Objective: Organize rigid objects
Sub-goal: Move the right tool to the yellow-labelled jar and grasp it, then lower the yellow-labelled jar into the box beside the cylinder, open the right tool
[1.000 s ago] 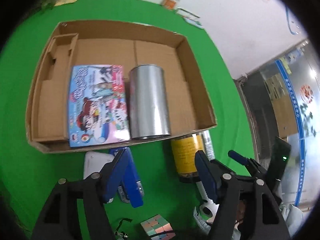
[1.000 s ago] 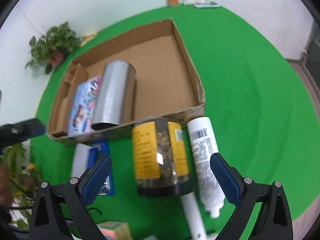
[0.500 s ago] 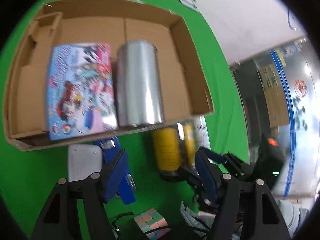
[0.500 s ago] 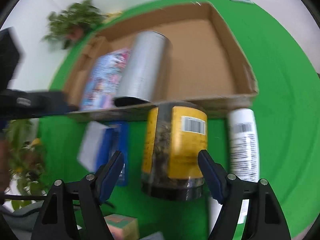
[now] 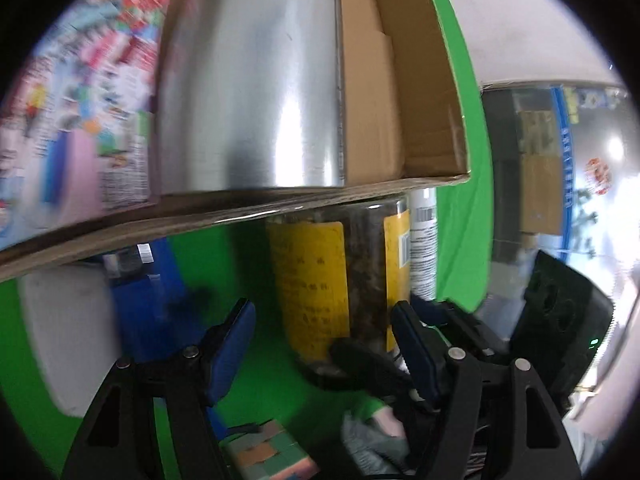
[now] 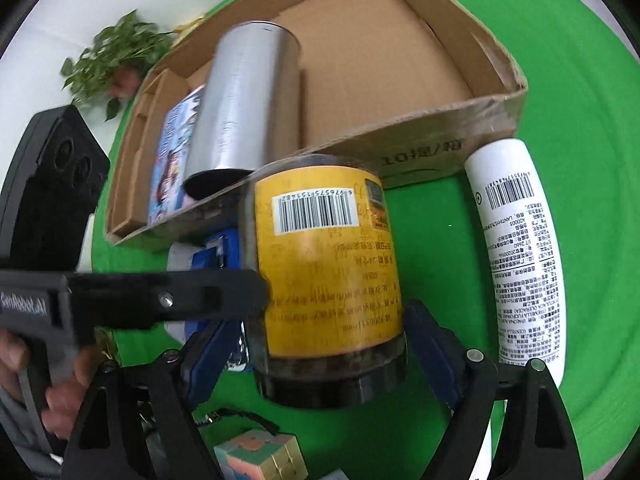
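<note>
Two grippers: both in my view, low over the green cloth (image 6: 560,80).
Right gripper (image 6: 320,344): blue pads on either side of the yellow-labelled jar (image 6: 324,264) — closed against its lower body near the black lid; the jar lies on its side.
Left gripper (image 5: 324,344): jaws spread wide, nothing between them; its finger reaches across to the jar's left flank in my right view.
Jar position: just in front of the cardboard box (image 6: 440,148), touching its front wall.
In the box: silver cylinder (image 6: 248,100) beside a colourful flat package (image 6: 172,152).
Around: white bottle (image 6: 520,248) right of the jar — a puzzle cube (image 6: 260,456) nearest me, a blue item (image 5: 148,292) to the left.
</note>
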Tool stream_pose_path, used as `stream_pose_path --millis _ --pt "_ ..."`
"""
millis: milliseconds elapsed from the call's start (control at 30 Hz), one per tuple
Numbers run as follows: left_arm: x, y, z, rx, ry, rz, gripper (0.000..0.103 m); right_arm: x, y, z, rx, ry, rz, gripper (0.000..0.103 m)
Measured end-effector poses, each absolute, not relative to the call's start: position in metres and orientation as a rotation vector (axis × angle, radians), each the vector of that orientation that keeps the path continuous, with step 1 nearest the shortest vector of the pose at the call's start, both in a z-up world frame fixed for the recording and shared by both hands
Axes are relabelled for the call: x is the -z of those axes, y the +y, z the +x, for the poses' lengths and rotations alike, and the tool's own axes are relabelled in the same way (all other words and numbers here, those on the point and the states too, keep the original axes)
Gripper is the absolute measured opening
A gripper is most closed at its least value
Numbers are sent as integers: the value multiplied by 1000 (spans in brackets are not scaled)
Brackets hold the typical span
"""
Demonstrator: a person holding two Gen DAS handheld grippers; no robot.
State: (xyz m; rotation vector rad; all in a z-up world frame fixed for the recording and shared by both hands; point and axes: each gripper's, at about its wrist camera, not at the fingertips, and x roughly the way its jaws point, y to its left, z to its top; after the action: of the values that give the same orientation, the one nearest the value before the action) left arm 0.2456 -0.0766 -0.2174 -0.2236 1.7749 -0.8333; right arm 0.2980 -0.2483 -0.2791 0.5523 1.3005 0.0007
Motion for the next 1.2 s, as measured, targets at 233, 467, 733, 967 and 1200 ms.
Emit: stream_pose_path --millis 233,467,733,967,1200 --pt "221 -98 241 872 1783 -222 75 301 -240 316 30 1340 549 85" --pt "159 -106 230 982 1679 -168 75 258 -227 309 18 1294 506 84" --pt "93 -113 254 987 1515 -199 75 182 -215 344 38 1178 466 84" --pt "83 -126 303 943 1445 -234 75 155 -251 410 -21 1142 414 84" --pt "121 -146 324 872 1555 -236 75 193 -283 443 -44 1195 484 84"
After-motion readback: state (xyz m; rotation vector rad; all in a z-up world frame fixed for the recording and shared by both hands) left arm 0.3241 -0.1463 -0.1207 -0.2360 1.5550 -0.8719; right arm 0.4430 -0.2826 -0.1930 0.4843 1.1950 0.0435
